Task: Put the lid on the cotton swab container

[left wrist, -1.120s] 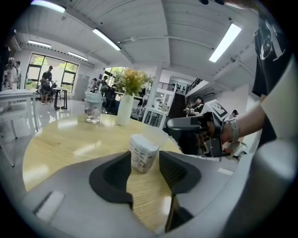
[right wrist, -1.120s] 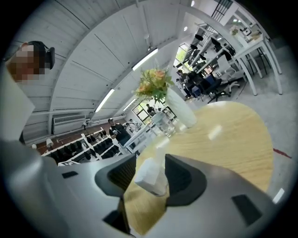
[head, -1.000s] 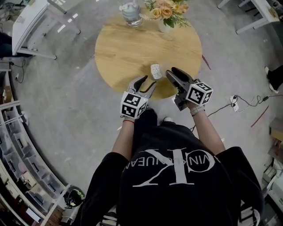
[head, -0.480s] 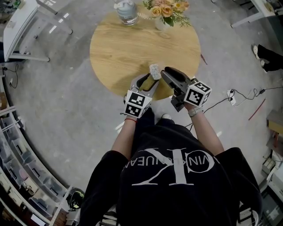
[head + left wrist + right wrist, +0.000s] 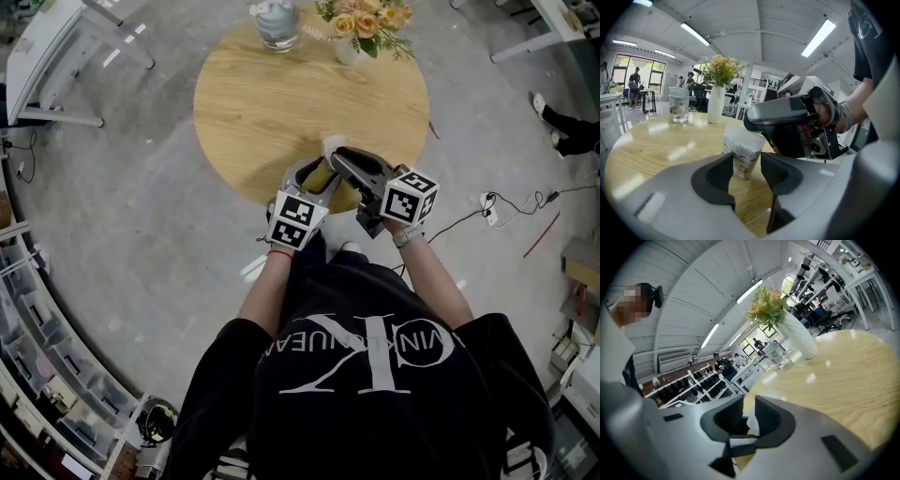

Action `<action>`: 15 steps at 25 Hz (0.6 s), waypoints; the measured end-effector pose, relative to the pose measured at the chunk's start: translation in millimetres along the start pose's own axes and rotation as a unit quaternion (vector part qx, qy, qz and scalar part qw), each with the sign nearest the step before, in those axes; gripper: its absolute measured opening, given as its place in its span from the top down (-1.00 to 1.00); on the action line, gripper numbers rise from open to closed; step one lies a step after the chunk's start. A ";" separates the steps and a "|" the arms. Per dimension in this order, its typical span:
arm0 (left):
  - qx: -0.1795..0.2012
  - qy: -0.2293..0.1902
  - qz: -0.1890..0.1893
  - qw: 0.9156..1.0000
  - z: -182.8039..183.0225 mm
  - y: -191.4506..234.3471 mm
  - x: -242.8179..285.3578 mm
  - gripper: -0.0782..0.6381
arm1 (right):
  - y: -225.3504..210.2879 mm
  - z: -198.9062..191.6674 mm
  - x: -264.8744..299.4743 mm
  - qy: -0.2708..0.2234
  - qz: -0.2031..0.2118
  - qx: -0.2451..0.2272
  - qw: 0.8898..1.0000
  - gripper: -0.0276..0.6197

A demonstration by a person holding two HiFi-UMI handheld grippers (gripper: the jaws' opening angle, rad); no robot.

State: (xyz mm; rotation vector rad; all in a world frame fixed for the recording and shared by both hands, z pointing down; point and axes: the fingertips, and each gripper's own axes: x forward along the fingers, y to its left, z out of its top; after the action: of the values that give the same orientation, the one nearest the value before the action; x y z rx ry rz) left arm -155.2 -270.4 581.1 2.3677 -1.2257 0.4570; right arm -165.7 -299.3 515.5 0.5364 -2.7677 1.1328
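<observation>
Cotton swab container (image 5: 743, 151) stands upright close to the near edge of the tabletop (image 5: 272, 103). Its top is open and white swab heads show. Left gripper (image 5: 745, 163) has its fingers narrow, hugging the low part of the container. They look to touch both sides. Right gripper (image 5: 749, 414) hangs over the container from the right, fingers closing w/ a pale bit between them, pads not pressing it yet. Can't tell if that bit is the lid or the container's rim.

To do it well, I think: hold low & steady w/ the left so the container can't tip. Bring the lid down flat, centre it over the swabs, press soft. A hard push could knock it over.

Room: near edge is close, so I'd push nothing toward me. Far part of the tabletop is bare. Flower vase (image 5: 349, 49) & glass jar (image 5: 275, 28) sit at the far edge, well apart. Both grippers are crowded together, so small moves only.
</observation>
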 end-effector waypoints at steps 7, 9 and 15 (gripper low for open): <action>0.003 -0.002 0.000 1.000 0.4 0.7 -0.7 0.27 | -3.6 -3.8 5.9 0.031 -0.029 -0.045 0.998 0.78; 0.003 -0.002 0.000 1.000 0.0 0.7 -0.7 0.27 | -3.7 -6.3 7.6 0.047 -0.038 -0.072 0.996 0.81; 0.005 -0.002 -0.001 1.000 0.5 0.5 -0.7 0.27 | -2.8 -11.3 10.2 0.090 -0.056 -0.138 0.985 0.85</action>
State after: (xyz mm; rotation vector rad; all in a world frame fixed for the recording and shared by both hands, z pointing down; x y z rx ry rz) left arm -155.9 -270.4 580.4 2.3783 -1.2245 0.4594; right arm -174.7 -296.2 527.7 0.5191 -2.6389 0.7194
